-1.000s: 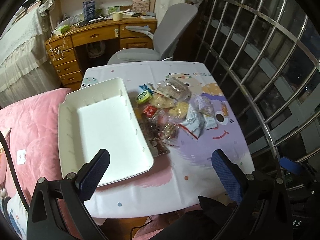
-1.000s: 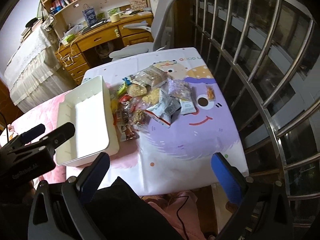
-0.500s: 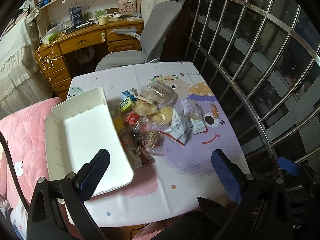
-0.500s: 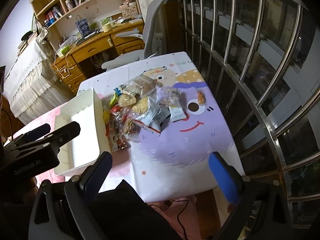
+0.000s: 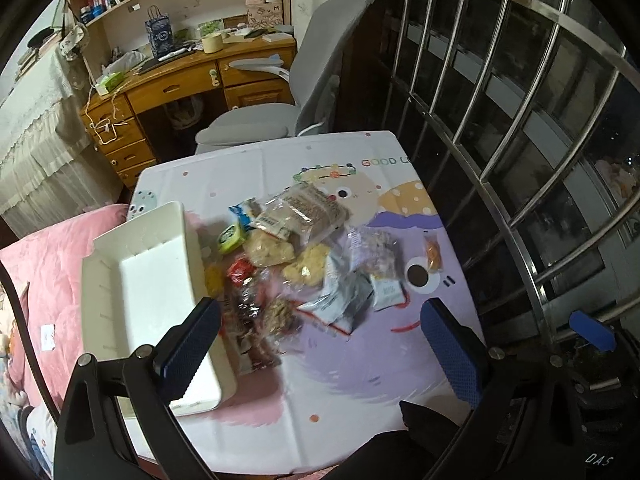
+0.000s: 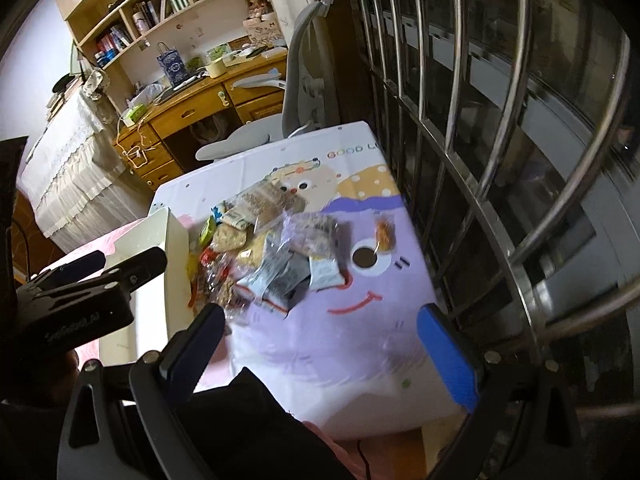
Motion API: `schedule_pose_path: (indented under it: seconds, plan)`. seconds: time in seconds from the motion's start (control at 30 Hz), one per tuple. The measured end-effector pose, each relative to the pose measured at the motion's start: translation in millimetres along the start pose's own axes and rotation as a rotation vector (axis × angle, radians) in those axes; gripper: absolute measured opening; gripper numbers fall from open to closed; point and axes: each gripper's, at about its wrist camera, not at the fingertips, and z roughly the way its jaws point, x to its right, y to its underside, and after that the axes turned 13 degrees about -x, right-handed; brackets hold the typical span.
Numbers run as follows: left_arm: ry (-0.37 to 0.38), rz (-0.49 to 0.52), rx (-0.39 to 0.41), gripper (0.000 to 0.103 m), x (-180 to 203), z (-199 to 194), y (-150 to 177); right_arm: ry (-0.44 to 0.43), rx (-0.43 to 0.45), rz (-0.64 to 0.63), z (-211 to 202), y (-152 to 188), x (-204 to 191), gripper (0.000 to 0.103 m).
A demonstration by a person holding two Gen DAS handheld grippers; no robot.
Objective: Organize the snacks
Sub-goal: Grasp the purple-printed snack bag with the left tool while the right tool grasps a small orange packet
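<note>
A heap of snack packets point(image 5: 304, 264) lies in the middle of the small table, also in the right wrist view point(image 6: 272, 256). An empty white bin point(image 5: 148, 292) stands to its left, its rim seen in the right wrist view point(image 6: 172, 264). A small orange snack point(image 5: 433, 253) lies apart at the right. My left gripper point(image 5: 320, 344) is open and empty, held above the table's near side. My right gripper point(image 6: 328, 348) is open and empty, above the near right part of the table. The left gripper's body shows in the right wrist view point(image 6: 80, 296).
The table wears a cartoon cloth point(image 5: 360, 380). A metal window grille point(image 5: 520, 120) runs along the right. A grey office chair point(image 5: 288, 100) and a wooden desk point(image 5: 168, 84) stand behind. A pink blanket point(image 5: 44, 256) lies to the left.
Both grippers have shifted and turned, so the table sits lower and more to the left in view. The snacks and bin have not moved. Both grippers stay open.
</note>
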Motion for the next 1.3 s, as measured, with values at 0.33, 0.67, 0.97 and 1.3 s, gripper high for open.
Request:
schedule_pose_path:
  seconds: [0.33,0.67,0.97,1.3]
  plan:
    - [-0.010,0.069,-0.133,0.099,53,48,-61,-0.054,0.040,-0.026,27,-49,48,0.098]
    - [0.013,0.026,-0.314,0.099,66,121,-100,0.001,0.101,-0.067,83,-85,75,0.098]
    - [0.042,-0.055,-0.477,0.099,61,196,-122,0.039,0.152,-0.124,141,-86,88,0.097]
    - [0.006,-0.084,-0.596,0.099,60,257,-125,0.064,0.132,-0.123,197,-86,99,0.087]
